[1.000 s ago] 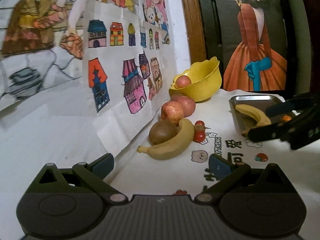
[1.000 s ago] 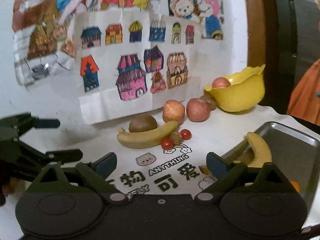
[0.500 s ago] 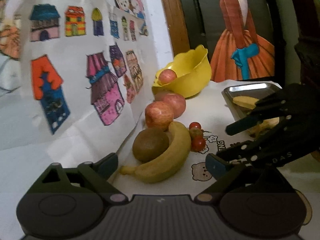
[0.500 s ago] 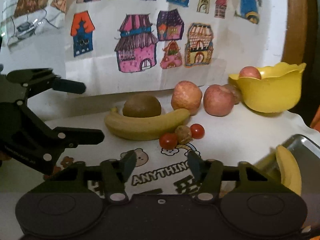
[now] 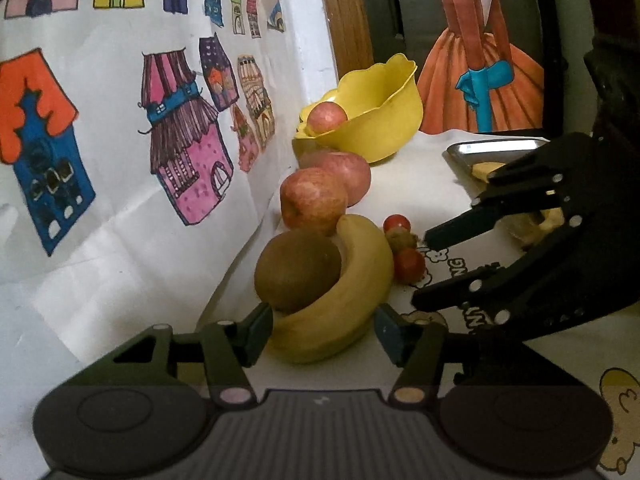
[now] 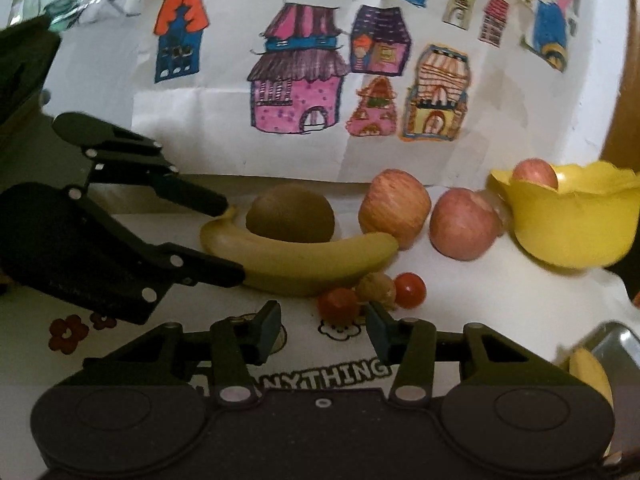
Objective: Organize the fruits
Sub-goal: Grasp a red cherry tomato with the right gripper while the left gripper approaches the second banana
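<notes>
Taped to the white wall (image 5: 308, 48): paper drawings of coloured houses (image 6: 298, 88), creased and overlapping. Beside them, a wooden door frame (image 5: 344, 20) and a dark panel bearing a painted orange dress (image 5: 480, 76) with a blue bow. Below, a white tablecloth (image 6: 500, 300) printed with "ANYTHING" (image 6: 320, 376), bears and flowers.

L wrist cam sits low at the table's left end, looking along the wall, banana (image 5: 352, 280) close. R wrist cam faces the wall, front edge. Both share banana (image 6: 296, 256), bowl (image 5: 380, 120).
</notes>
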Demonstrator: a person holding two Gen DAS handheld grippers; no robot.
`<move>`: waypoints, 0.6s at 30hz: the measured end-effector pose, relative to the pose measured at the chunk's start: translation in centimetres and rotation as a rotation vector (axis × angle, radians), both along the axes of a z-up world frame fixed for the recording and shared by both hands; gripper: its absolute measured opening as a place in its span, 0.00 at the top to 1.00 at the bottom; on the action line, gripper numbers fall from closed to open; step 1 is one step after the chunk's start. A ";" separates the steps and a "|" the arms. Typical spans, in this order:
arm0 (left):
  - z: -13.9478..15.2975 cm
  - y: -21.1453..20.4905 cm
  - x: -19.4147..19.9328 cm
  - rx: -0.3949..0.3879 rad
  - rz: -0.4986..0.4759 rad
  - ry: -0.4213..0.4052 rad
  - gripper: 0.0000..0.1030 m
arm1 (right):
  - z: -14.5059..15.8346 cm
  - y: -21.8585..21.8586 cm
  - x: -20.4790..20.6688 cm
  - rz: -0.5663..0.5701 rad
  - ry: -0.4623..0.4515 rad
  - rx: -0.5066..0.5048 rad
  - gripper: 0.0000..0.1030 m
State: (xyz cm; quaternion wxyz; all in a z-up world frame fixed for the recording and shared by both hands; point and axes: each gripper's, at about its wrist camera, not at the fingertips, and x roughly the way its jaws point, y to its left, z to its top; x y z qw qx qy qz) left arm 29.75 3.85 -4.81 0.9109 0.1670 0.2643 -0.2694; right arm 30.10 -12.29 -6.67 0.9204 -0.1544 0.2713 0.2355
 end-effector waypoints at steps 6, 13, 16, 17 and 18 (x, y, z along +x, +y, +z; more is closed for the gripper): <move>-0.2 -0.3 0.3 0.012 -0.015 -0.003 0.39 | -0.3 0.8 0.7 -0.001 -0.018 -0.049 0.52; -0.4 -0.6 0.7 0.016 -0.018 0.005 0.36 | -0.6 1.0 0.9 -0.023 -0.032 -0.076 0.57; -0.4 -0.7 0.7 0.025 -0.019 0.006 0.36 | -0.6 0.8 0.9 -0.025 -0.014 -0.064 0.67; -0.4 -0.7 0.7 0.029 -0.020 0.005 0.36 | -0.7 0.8 0.9 -0.024 -0.013 -0.062 0.67; -0.4 -0.8 0.7 0.031 -0.020 0.005 0.36 | -0.6 0.8 0.9 -0.025 -0.011 -0.057 0.67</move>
